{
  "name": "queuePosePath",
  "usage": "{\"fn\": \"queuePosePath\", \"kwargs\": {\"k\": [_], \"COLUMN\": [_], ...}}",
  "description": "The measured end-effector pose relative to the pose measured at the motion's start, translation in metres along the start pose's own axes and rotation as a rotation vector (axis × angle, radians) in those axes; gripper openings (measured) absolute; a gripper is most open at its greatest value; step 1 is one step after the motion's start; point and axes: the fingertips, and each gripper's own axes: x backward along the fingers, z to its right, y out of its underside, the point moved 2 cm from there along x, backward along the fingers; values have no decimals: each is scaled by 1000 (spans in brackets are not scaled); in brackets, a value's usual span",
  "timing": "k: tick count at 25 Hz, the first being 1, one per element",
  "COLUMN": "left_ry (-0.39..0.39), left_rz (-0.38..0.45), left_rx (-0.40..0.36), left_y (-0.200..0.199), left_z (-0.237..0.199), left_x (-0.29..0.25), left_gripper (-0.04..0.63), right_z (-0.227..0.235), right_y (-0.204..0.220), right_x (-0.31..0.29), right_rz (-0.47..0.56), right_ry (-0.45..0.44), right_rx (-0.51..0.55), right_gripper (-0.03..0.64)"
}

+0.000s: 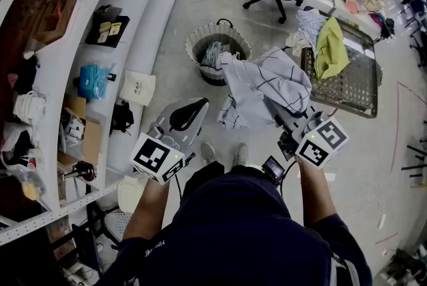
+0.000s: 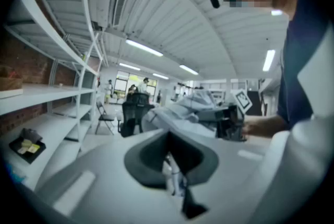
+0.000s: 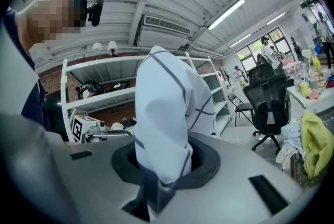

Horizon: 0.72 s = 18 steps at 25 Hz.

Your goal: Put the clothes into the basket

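Bright, even light comes from long white ceiling tube lamps (glaring streaks in both gripper views); shadows are soft. Fisheye bending warps every view's edges; the left gripper view is hazy, blurred up close.

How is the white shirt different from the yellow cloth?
The white shirt has dark lines; the yellow cloth is plain. The white shirt hangs from the right gripper; the yellow cloth lies on the mesh crate. Neither is in the basket yet.
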Motion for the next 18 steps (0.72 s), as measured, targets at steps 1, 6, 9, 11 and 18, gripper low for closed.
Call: {"fn": "queuePosePath", "kwargs": {"k": [1,6,9,11,18], "left_ry": [1,2,-1,-4,-16], "left_rz": [-3,-8,-8,-12,-31], "left_rx": [-5,-8,-7,-8,8], "left_y": [0,0,0,1,13], "left_z": [0,1,2,5,18], "left_x": [-1,-1,-2,-4,-16], "left_gripper": [5,5,5,5,5], "right_z": [1,1,2,4,15], "right_y": [1,1,0,2,14], "right_x": [0,0,2,5,19], "right_rz": [-1,-1,1,2,-11], "right_ry": [-1,-4,-7,-11,-24], "right_rx": [-1,-4,-7,-16,-46], "right_gripper": [83,83,83,83,83]}}
